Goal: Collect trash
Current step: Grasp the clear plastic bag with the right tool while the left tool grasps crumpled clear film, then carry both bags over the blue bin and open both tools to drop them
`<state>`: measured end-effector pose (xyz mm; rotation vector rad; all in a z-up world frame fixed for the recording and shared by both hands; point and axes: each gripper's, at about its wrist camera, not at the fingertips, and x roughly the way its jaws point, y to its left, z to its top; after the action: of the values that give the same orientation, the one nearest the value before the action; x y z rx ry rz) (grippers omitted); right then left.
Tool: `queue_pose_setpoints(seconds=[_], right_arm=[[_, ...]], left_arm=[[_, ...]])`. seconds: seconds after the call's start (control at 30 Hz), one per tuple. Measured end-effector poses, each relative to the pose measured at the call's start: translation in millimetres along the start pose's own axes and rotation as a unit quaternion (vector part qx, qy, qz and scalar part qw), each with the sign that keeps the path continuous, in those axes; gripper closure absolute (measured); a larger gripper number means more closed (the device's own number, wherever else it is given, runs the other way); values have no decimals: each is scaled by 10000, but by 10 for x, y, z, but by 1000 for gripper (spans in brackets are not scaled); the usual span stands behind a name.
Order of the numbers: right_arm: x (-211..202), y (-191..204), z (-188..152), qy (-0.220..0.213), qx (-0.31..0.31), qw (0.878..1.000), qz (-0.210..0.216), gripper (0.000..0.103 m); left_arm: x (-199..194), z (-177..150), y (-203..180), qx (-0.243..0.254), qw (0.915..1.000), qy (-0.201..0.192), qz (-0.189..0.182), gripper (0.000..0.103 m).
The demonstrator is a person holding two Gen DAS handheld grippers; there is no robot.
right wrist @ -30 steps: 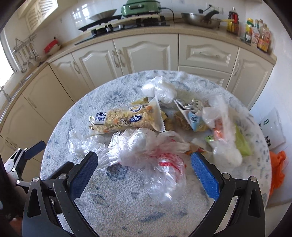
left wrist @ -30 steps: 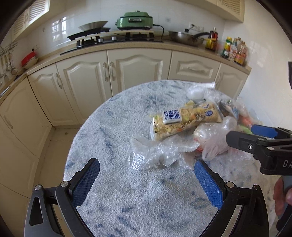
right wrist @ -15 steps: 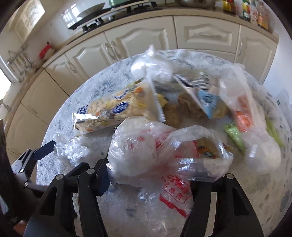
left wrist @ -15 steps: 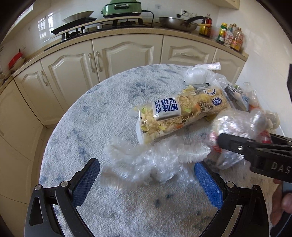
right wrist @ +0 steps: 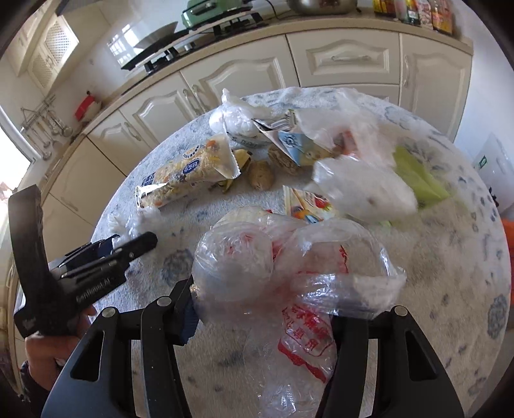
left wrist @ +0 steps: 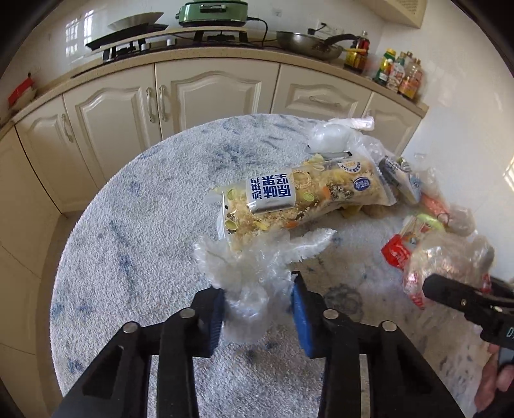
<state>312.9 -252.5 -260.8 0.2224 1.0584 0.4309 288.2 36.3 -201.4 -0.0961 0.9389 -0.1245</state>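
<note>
My left gripper [left wrist: 257,308] is closing its jaws on a crumpled clear plastic wrap [left wrist: 253,257], and both blue pads press its lower end against the round table [left wrist: 135,225]. In the right wrist view, my right gripper [right wrist: 263,308] is also closing, its pads squeezing a clear plastic bag with red print [right wrist: 289,267] that bulges up between them. A long snack packet [left wrist: 302,199] lies just beyond the wrap. Further trash is piled at the table's far right: a white bag [right wrist: 363,189], a torn blue-and-white wrapper [right wrist: 295,144] and green scraps [right wrist: 417,173].
The table wears a white and blue speckled cloth. Cream kitchen cabinets [left wrist: 205,93] curve behind it, with a stove, a green appliance [left wrist: 212,13], a pan and sauce bottles [left wrist: 398,74] on the counter. A person's hand [right wrist: 48,350] holds the left gripper's handle.
Both grippers went from wide open to closed. The left came down over the clear wrap and pinched it. The right closed on the red-printed bag, which now sits apart from the pile.
</note>
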Motion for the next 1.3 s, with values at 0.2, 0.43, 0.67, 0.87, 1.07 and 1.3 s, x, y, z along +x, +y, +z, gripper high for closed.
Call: queue_pose_setpoints(seconds=[0.2,0.43,0.67,0.87,1.07,1.3], right_arm=[[-244,-150,-94,-190,126,9997,4,47],[-455,-368,-162,-380,333,9987,-24,48],[-457,-560,-280,-315,472,9984,-14,50],[-611,-578,-326,-536,443,9975,101,52],[-938,-662,-332,-898,533,9945,78,53],[-1581,-948,-384,-1498,764,9856,-160,52]], left_arm=[[-142,-108,-112,-27,9994,-63,-350,75],[-298,-155,-441,209,9990,-219,-334,76],[-305,-204,-808,524,9980,-169,-308,76],[-465,-223,-1065,695,9964,-298,-382,76],[-722,-133,-1376,954,9919,-605,-588,76],[-1025,-14,-1878,1341,9806,-1026,-995,76]])
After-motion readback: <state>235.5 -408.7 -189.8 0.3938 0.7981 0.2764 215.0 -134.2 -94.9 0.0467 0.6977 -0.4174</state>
